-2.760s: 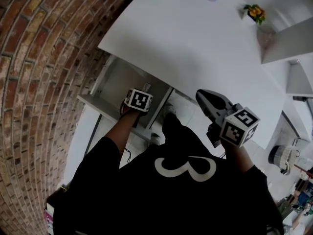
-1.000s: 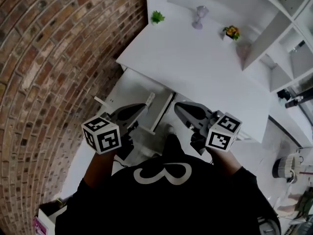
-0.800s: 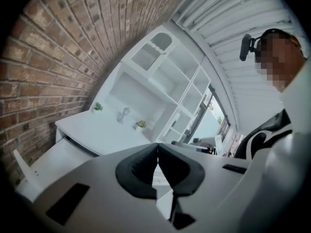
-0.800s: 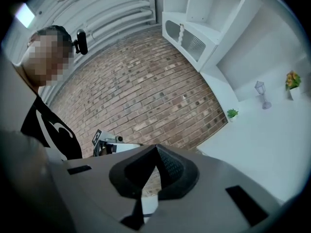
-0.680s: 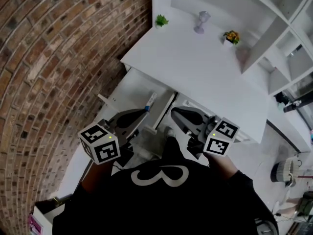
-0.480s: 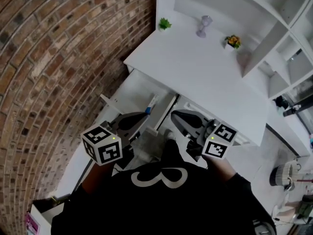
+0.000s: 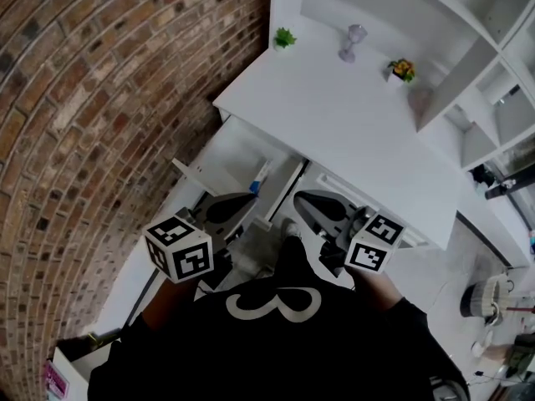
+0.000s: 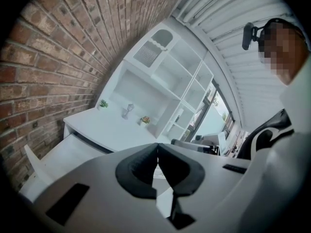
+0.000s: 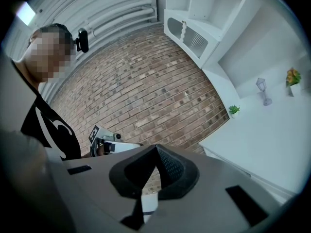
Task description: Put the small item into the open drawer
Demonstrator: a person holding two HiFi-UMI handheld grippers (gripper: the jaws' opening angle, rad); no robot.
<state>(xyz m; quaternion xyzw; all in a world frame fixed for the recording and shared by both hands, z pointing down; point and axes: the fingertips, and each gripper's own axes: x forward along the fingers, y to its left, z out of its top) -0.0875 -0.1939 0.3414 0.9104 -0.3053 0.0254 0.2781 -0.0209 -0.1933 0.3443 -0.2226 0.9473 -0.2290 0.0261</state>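
Observation:
The white drawer [image 7: 230, 147] stands pulled out under the left end of the white desk [image 7: 351, 111]. A small blue and white item [image 7: 260, 175] lies in it, against its right side. My left gripper [image 7: 251, 198] hovers just in front of the drawer, below the item, shut with nothing between its pads. My right gripper [image 7: 299, 198] is held beside it, to the right of the drawer, also shut and empty. In the left gripper view the pads of the left gripper [image 8: 157, 145] meet, with the drawer [image 8: 63, 152] below left. In the right gripper view the right gripper [image 9: 156, 147] is closed.
A brick wall [image 7: 100, 98] runs close along the drawer's left side. On the desk's far edge stand a small green plant [image 7: 285, 38], a glass goblet [image 7: 351, 43] and a flower pot [image 7: 401, 70]. White shelves [image 7: 476, 82] rise behind and to the right.
The left gripper, earlier down in the drawer, has come out and drawn back toward the body. The blue and white item now shows in the drawer. Both grippers have barely moved over the last second.

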